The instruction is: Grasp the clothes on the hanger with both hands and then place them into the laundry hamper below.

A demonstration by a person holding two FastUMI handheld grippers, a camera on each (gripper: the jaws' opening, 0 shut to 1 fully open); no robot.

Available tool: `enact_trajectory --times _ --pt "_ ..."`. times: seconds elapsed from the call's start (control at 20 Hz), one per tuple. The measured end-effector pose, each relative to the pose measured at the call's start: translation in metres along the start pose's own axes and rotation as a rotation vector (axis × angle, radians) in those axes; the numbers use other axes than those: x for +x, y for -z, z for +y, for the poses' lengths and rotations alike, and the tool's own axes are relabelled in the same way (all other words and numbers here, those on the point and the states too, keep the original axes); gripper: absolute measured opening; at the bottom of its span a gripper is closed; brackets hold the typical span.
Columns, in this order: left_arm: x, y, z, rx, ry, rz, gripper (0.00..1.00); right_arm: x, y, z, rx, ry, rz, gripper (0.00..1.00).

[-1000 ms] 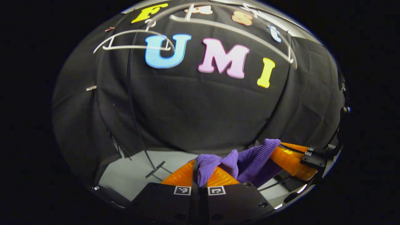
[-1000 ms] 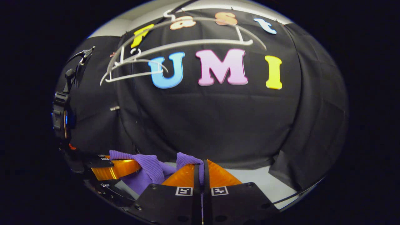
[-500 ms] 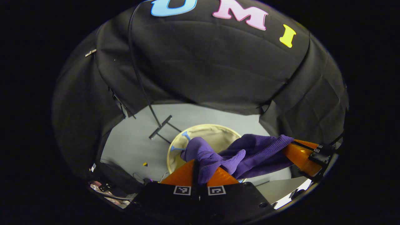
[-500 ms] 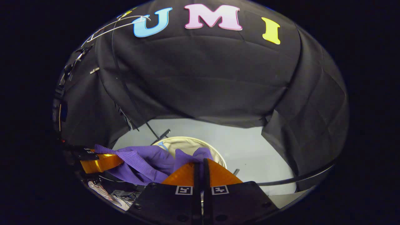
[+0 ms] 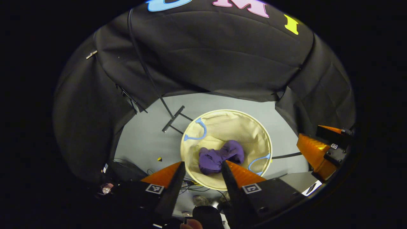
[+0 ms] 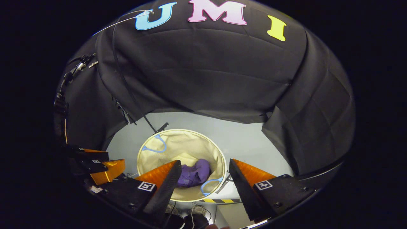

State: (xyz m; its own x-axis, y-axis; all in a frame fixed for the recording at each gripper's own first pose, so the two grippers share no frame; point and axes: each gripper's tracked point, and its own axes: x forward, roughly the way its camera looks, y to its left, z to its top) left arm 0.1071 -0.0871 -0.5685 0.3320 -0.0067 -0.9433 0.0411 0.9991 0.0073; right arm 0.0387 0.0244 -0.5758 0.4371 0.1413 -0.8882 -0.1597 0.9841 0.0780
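The left gripper [image 5: 201, 167] hangs above the laundry hamper [image 5: 260, 133] with its two orange fingers spread wide and nothing between them. Through the gap, the purple garment [image 5: 219, 156] lies crumpled at the bottom of the round, cream-coloured hamper, beside one of its blue handles [image 5: 194, 131]. The right gripper [image 6: 203, 171] is likewise spread apart and empty, and its view looks down on the same purple heap inside the hamper. Each gripper also shows at the edge of the other's view, orange and clear of the cloth.

Judging from how things lie, the main work looks done: the garment is off the hanger and rests fully inside the hamper, with no part draped over the rim. What seems left is to draw both grippers back, and to fetch any further clothes, though none can be seen here.

Around the hamper, a thin black pole [image 5: 149, 79] runs down the dark cloth wall to a crossbar foot [image 5: 173, 118] on the grey floor [image 5: 143, 140], just left of the hamper. A white wire hanger [image 6: 127, 19] shows bare at the upper left of the right gripper view. Loose cables lie on the floor near the lower edge. Nothing appears to stand between the grippers and the hamper.
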Motion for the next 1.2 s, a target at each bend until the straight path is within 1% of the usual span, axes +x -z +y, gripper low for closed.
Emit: enact_trajectory --times 0.05,0.15,0.25,0.4,0.55,0.6,0.75,0.8,1.05,1.2 --pt "0.000 0.001 0.000 0.009 -0.001 0.002 0.82 -0.001 0.001 -0.001 0.007 0.000 0.001 0.98" --pt "-0.004 0.003 -0.001 0.032 -0.003 0.011 0.90 -0.002 0.001 -0.001 0.014 0.002 0.002 0.98" --pt "-0.009 0.002 -0.004 0.045 0.002 0.007 0.92 -0.009 0.003 -0.001 0.018 0.002 0.000 0.98" --pt "-0.019 -0.002 -0.005 0.034 0.016 -0.029 0.92 -0.028 0.004 0.001 0.030 0.003 -0.015 0.98" --pt "-0.039 -0.016 -0.002 0.040 0.011 -0.092 0.92 -0.046 -0.011 0.001 0.055 0.008 -0.052 0.98" --pt "-0.053 -0.020 0.001 0.052 0.003 -0.119 0.92 -0.055 -0.019 0.000 0.059 0.009 -0.070 0.98" --pt "-0.083 -0.042 0.009 0.081 -0.017 -0.210 0.99 -0.083 -0.041 0.001 0.054 0.016 -0.125 0.98" --pt "-0.092 -0.048 0.009 0.082 -0.016 -0.238 0.97 -0.093 -0.050 0.001 0.054 0.021 -0.146 0.98" --pt "-0.161 -0.087 0.006 0.043 0.026 -0.396 0.97 -0.148 -0.102 0.009 0.071 0.010 -0.269 0.98" --pt "-0.205 -0.111 0.008 0.020 0.050 -0.492 0.97 -0.182 -0.130 0.010 0.076 0.019 -0.342 0.97"
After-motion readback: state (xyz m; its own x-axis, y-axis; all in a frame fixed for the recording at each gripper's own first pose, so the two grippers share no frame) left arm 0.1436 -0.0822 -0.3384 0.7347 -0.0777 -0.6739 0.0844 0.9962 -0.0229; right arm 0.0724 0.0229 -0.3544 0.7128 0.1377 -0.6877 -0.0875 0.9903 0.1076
